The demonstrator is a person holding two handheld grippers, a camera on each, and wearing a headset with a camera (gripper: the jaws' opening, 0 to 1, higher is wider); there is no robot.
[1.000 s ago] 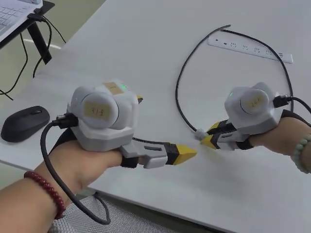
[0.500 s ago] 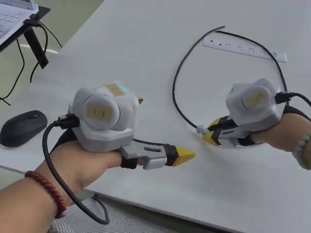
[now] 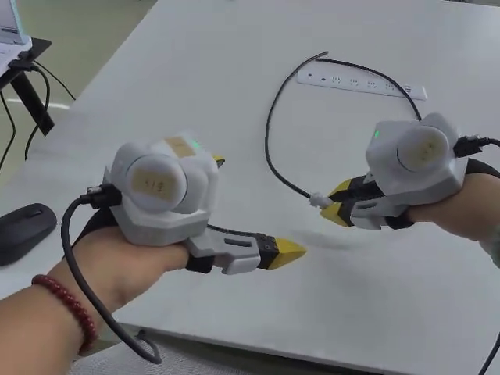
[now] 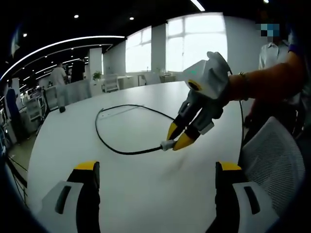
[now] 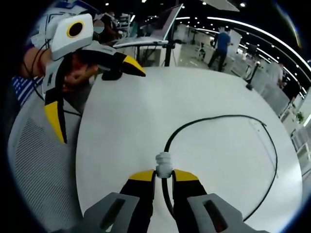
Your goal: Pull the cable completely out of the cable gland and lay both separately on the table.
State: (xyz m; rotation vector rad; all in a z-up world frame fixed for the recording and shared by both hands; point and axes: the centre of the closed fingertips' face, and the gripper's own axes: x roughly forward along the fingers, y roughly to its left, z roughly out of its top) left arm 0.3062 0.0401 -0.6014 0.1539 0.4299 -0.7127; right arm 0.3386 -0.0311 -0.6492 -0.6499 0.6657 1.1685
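This looks like an open-plan office. Long strip lights (image 4: pixel 63 42) cross a dark ceiling, tall bright windows (image 4: pixel 194 43) fill the far wall, and people (image 4: pixel 59 76) stand among rows of desks. A white power strip (image 3: pixel 363 82) and a black computer mouse (image 3: pixel 23 226) lie on the broad white worktop (image 3: pixel 234 55), with a grey mesh office chair (image 4: pixel 272 160) beside it.

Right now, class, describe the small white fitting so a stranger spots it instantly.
On the white table, follow the looping black cable to the right gripper. Between its yellow fingers sits the white plastic cable gland, a ribbed knob fatter than the cable.
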